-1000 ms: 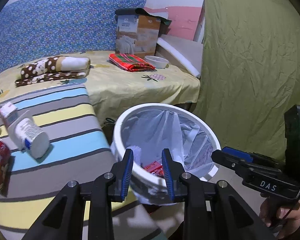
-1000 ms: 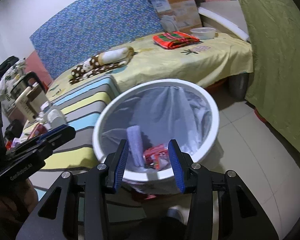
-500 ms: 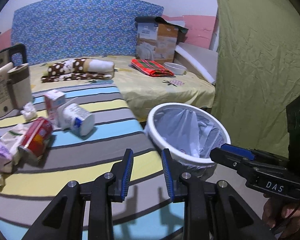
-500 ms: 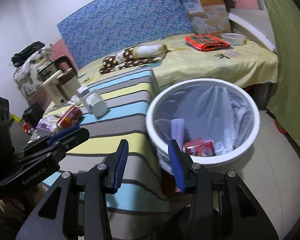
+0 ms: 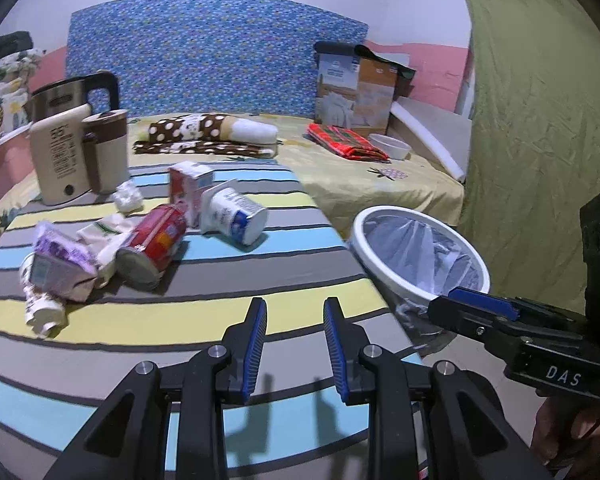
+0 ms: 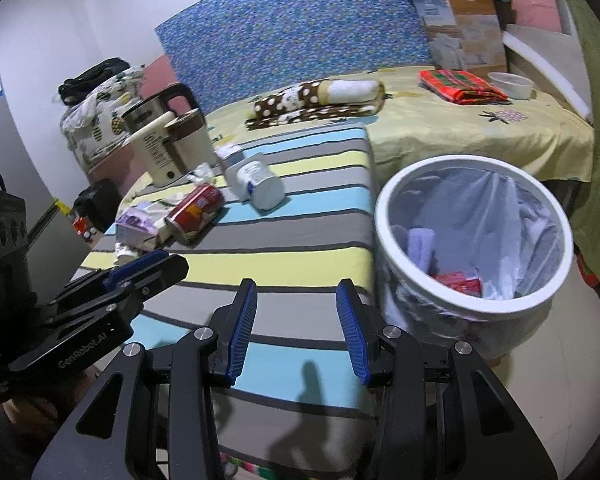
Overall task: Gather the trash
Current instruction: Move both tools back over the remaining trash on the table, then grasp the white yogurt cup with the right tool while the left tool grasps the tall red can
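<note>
Over the striped cloth-covered table [image 5: 228,292], the left gripper [image 5: 295,312] and right gripper [image 6: 296,296] both hang with jaws parted and nothing between them. Litter lies on the table's far side: a red tin can [image 5: 154,246] on its side, a white plastic cup [image 5: 236,216], a small carton [image 5: 190,188] and a purple packet [image 5: 60,268]. Just beside the table's edge stands the white round bin [image 6: 388,216] lined with clear plastic, a red wrapper [image 6: 462,280] inside.
</note>
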### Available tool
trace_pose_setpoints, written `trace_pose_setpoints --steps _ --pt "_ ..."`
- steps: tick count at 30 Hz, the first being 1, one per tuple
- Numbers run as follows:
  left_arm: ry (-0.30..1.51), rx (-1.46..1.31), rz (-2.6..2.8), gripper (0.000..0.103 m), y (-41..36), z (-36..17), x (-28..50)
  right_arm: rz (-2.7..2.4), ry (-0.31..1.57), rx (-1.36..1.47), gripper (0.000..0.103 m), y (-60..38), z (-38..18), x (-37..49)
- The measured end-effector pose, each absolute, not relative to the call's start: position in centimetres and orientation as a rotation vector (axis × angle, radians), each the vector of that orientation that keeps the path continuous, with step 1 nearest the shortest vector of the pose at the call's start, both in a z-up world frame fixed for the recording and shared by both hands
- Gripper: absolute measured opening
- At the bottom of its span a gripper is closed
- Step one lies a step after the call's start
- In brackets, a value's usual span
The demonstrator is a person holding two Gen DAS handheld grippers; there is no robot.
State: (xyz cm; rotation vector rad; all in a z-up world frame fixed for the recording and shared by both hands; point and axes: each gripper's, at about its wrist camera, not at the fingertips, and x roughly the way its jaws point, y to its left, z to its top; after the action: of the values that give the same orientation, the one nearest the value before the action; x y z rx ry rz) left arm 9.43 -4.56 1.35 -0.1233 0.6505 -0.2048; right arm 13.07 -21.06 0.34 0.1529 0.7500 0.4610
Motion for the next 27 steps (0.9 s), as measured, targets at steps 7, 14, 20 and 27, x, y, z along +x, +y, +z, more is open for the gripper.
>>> trace_pose_setpoints --steps 7,14,20,27 --pt "0.657 -0.142 -0.141 0.029 -1.7 0.9 9.1 0.486 0.764 0.153 0.044 -19.2 0.1 12.9" --pt "0.654 -0.174 -0.091 0.040 1.1 0.6 9.6 0.497 0.775 0.134 0.046 -18.4 0.0 13.6" --pt "0.644 -0.163 -0.068 0.043 2.6 0.4 11.2 0.506 0.765 0.118 0.058 -17.6 0.3 14.8" --pt "0.645 -0.133 -0.047 0.043 3.9 0.3 14.2 0.517 0.769 0.082 0.058 -16.7 0.1 16.6"
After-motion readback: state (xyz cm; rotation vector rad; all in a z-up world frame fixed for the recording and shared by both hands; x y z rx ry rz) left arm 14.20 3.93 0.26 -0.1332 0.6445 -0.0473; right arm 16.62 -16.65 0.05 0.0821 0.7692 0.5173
